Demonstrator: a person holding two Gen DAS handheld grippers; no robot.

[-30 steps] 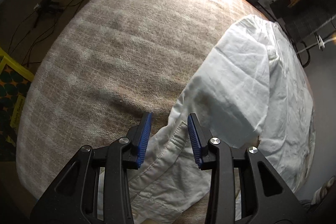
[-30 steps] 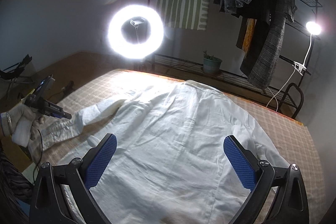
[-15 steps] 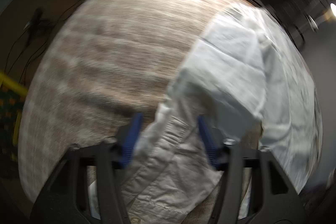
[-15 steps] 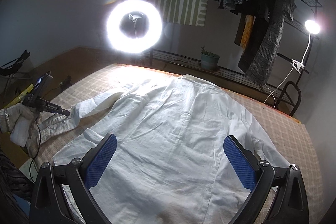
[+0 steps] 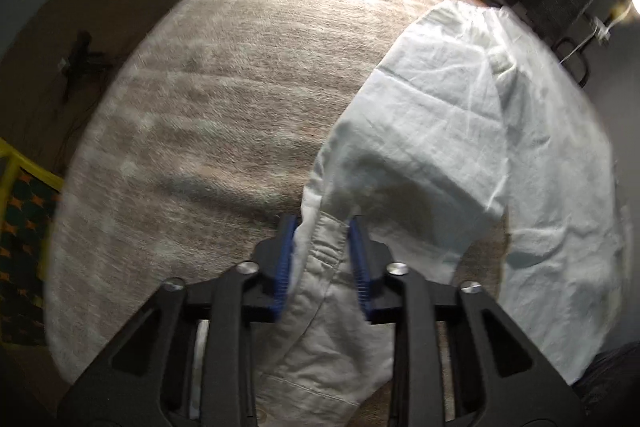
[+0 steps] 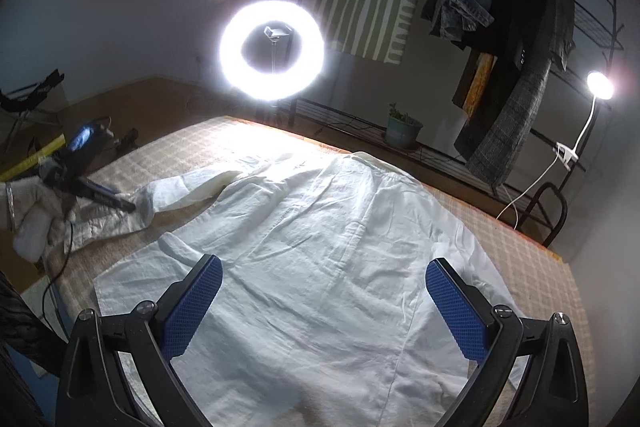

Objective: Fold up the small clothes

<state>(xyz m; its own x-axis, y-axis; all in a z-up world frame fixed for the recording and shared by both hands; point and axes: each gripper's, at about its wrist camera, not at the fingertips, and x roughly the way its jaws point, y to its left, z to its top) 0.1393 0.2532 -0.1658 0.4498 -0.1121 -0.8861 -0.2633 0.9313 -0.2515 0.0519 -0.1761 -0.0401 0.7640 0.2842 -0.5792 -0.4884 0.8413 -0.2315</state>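
Your left gripper (image 5: 322, 259) has just closed its jaws on the cuff (image 5: 326, 247) of the white shirt (image 6: 320, 247): a second ago the blue pads (image 5: 285, 263) stood apart on either side of the sleeve, half a second ago they were wider still, and now they pinch the bunched cuff fabric between them. Treat this as a completed grasp, which means the sleeve fold can probably begin; the sleeve (image 5: 420, 131) runs forward and to the right of the left gripper, and joins the shirt body further right. The shirt lies spread flat, back up, on the checked blanket (image 5: 224, 99), and no fold is visible in it yet, so the task appears to be at an early stage. The left gripper points steeply down at the blanket, with the cuff end trailing back beneath it. In the right wrist view, your left hand (image 6: 32, 211) appears at far left, holding its gripper at the sleeve end. Your right gripper (image 6: 324, 303) has its jaws spread wide with nothing between them; it hovers above the lower part of the shirt, tilted moderately downward, with the collar (image 6: 372, 163) far ahead of it. Confirm that the cuff is held securely before lifting.
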